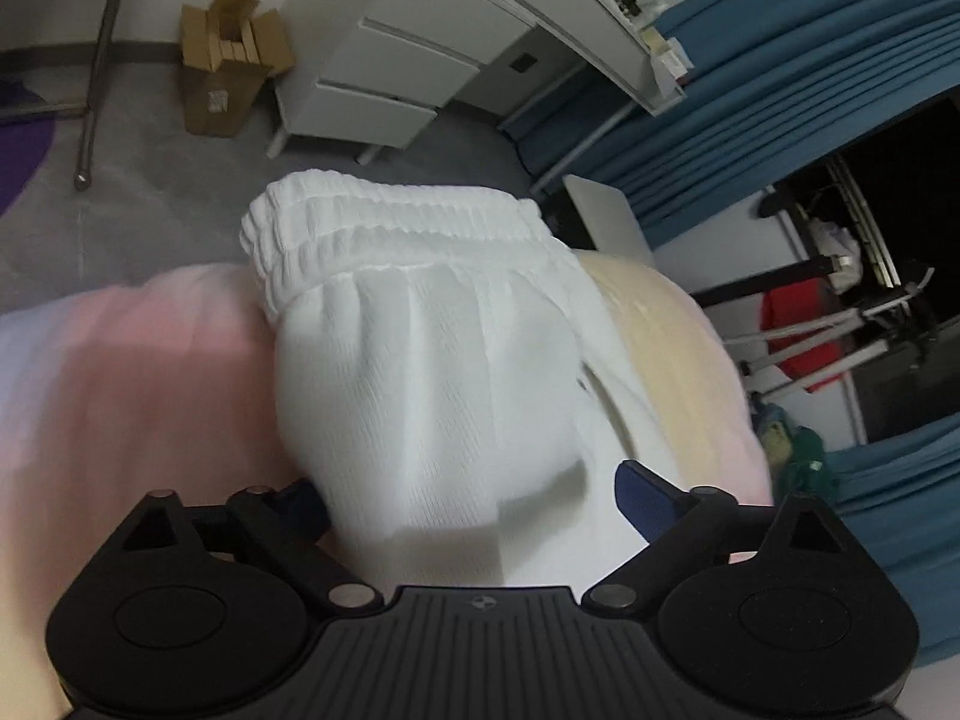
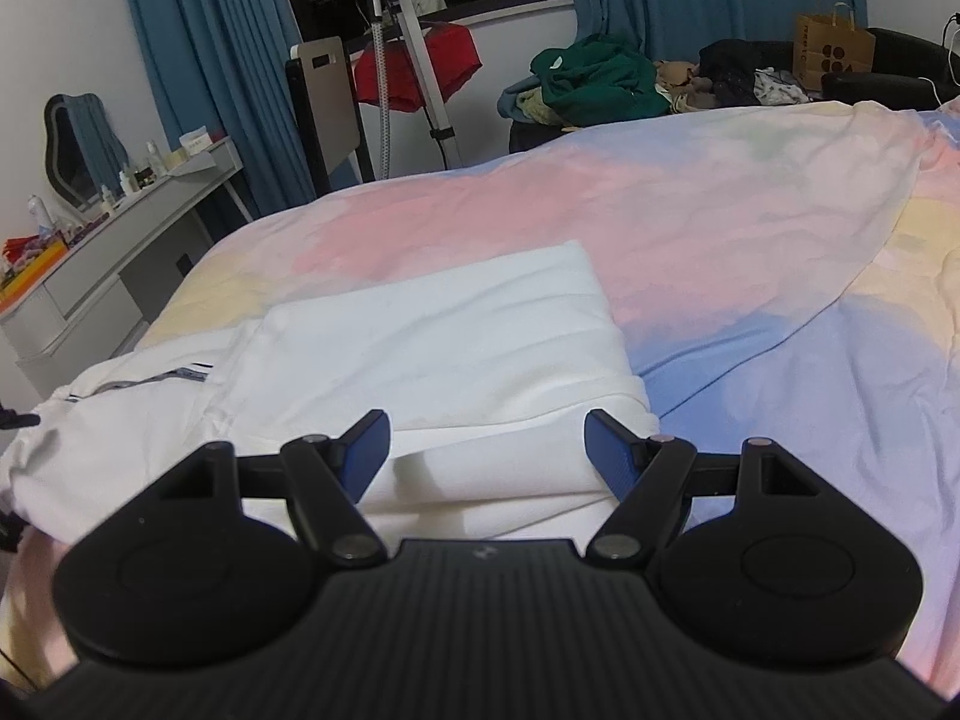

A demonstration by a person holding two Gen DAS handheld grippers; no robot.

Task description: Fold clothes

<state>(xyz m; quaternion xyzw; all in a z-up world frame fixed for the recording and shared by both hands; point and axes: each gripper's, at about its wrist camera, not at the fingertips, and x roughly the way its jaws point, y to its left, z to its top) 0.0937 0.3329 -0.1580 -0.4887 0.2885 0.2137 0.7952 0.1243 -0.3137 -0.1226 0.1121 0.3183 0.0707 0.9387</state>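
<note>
1. My left claw (image 1: 474, 495) stands wide, with the white garment (image 1: 432, 360) bunched between its blue pads (image 1: 645, 501). The left pad is mostly hidden by the cloth, so I cannot tell whether the pads press on it.
2. In the left wrist view the garment runs away from me to its gathered elastic waistband (image 1: 390, 222), lying over the pink and yellow bedspread (image 1: 120, 372).
3. My right claw (image 2: 486, 450) is open, its pads apart just above the near edge of the same white garment (image 2: 432, 330), touching nothing I can see.
4. There the cloth lies folded in a flat rectangle on the pastel bedspread (image 2: 750, 276), a striped part (image 2: 144, 384) trailing to the left.
5. Beyond the bed on the left side: a white drawer unit (image 1: 390, 66) and an open cardboard box (image 1: 228, 60) on the grey floor.
6. Beyond on the right side: blue curtains (image 2: 198, 60), a grey desk (image 2: 120, 240), a pile of clothes (image 2: 600, 81) and a brown paper bag (image 2: 834, 51).
</note>
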